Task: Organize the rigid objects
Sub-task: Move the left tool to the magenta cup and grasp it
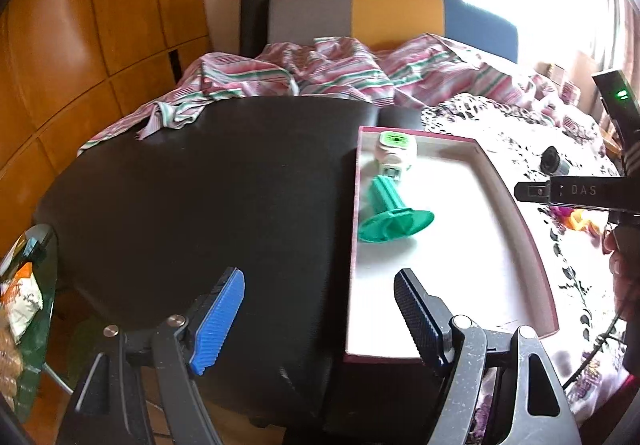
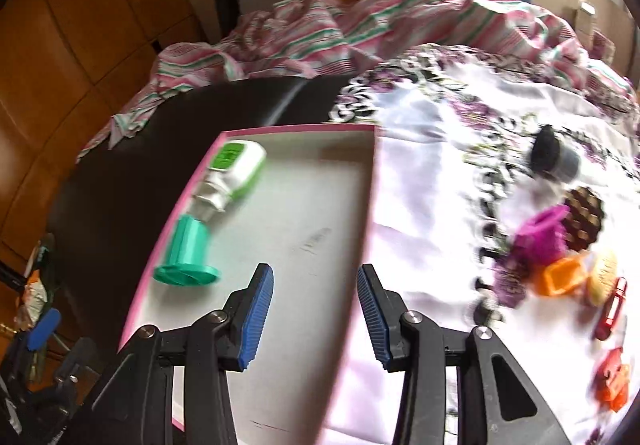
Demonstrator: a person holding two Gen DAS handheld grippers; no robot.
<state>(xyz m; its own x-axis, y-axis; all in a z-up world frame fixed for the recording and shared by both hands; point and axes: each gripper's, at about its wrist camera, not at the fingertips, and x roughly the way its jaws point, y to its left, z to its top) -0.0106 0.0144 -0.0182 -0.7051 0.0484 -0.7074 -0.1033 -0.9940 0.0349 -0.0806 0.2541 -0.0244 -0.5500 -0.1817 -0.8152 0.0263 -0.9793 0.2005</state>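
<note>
Our right gripper, part open and empty, hovers over the pink-rimmed tray; the loose toys lie on the floral bedspread at its two o'clock, nearer it than our wide-open, empty left gripper.

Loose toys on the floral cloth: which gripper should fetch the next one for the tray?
Right. It is open and empty, beside the toys. The left sits across the tray.
</note>
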